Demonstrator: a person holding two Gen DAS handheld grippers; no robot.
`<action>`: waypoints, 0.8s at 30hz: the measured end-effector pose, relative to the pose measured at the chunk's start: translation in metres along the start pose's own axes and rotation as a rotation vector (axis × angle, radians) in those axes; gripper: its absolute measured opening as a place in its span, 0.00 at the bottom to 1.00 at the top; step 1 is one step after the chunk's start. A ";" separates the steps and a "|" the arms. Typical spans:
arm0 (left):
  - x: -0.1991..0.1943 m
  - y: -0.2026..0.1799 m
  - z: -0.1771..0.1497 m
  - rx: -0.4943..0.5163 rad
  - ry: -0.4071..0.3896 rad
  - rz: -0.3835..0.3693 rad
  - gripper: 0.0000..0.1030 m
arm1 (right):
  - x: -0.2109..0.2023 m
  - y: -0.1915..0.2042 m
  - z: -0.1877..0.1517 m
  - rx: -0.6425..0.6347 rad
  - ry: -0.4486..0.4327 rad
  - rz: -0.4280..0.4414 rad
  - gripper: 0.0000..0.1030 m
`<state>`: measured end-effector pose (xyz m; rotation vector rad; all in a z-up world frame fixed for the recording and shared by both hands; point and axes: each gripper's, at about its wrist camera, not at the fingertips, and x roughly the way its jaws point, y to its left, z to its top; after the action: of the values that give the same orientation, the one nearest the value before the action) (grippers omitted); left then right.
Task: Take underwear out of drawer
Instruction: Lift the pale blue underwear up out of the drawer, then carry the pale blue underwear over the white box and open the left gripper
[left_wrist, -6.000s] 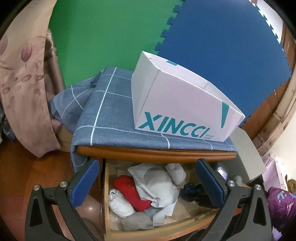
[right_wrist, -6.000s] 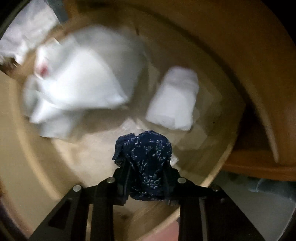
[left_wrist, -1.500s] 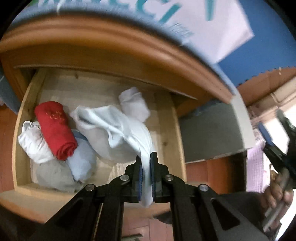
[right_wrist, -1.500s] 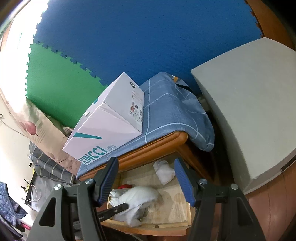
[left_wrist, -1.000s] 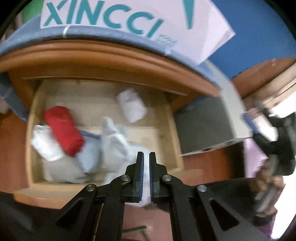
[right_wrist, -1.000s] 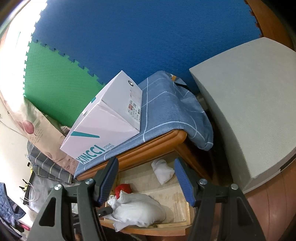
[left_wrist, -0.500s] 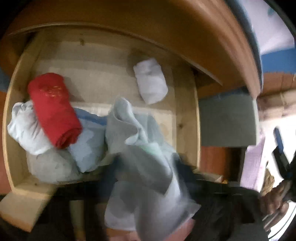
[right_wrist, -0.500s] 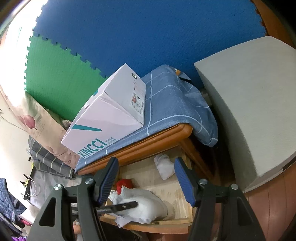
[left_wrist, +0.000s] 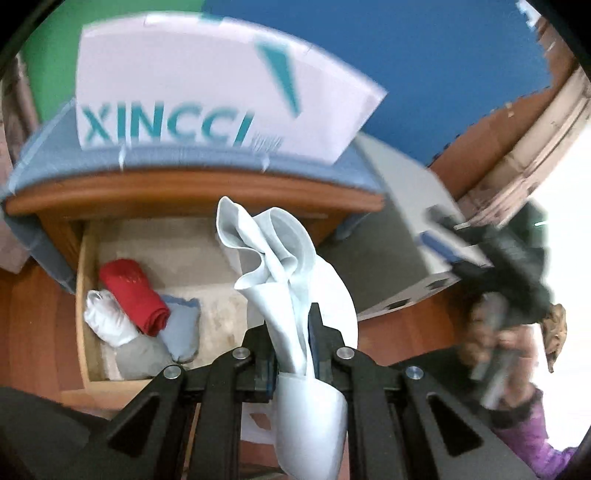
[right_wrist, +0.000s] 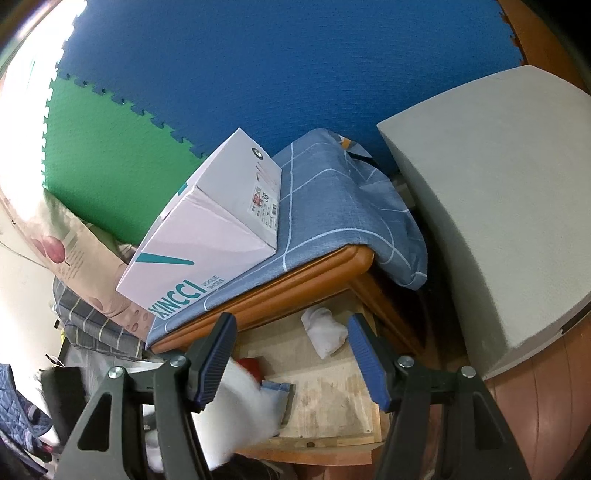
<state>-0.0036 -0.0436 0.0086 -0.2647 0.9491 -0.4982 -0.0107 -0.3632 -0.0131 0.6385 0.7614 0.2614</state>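
Observation:
My left gripper (left_wrist: 290, 345) is shut on a pale grey-white piece of underwear (left_wrist: 280, 266) and holds it lifted above the front of the open wooden drawer (left_wrist: 83, 302). The cloth stands up past the fingers and hangs below them. It shows blurred in the right wrist view (right_wrist: 236, 410). In the drawer lie a red roll (left_wrist: 133, 291), a white bundle (left_wrist: 107, 317), a grey bundle (left_wrist: 142, 358) and a light blue one (left_wrist: 181, 328). My right gripper (right_wrist: 291, 358) is open and empty, raised to the right of the drawer (right_wrist: 332, 439), where a white roll (right_wrist: 325, 332) lies.
A white XINCCI shoe box (right_wrist: 207, 236) sits on a blue checked cloth (right_wrist: 332, 206) over the cabinet top. A grey box (right_wrist: 491, 206) stands right of the cabinet. Blue and green foam mats (right_wrist: 258, 66) cover the wall. Folded bedding (right_wrist: 74, 254) lies left.
My left gripper has pulled the pale underwear up and out of the drawer toward me. My right gripper stays open and has hardly moved.

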 end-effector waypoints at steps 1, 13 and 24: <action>-0.012 -0.005 0.002 0.003 -0.016 -0.012 0.11 | 0.001 0.000 0.000 0.000 0.002 -0.001 0.62; -0.131 -0.060 0.102 0.127 -0.266 -0.051 0.12 | 0.001 0.002 0.000 -0.003 0.006 0.000 0.62; -0.066 -0.035 0.229 0.017 -0.257 -0.058 0.13 | 0.001 0.002 0.000 -0.005 0.014 0.014 0.62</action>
<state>0.1436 -0.0386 0.1989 -0.3332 0.6882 -0.5119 -0.0102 -0.3612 -0.0119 0.6382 0.7693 0.2809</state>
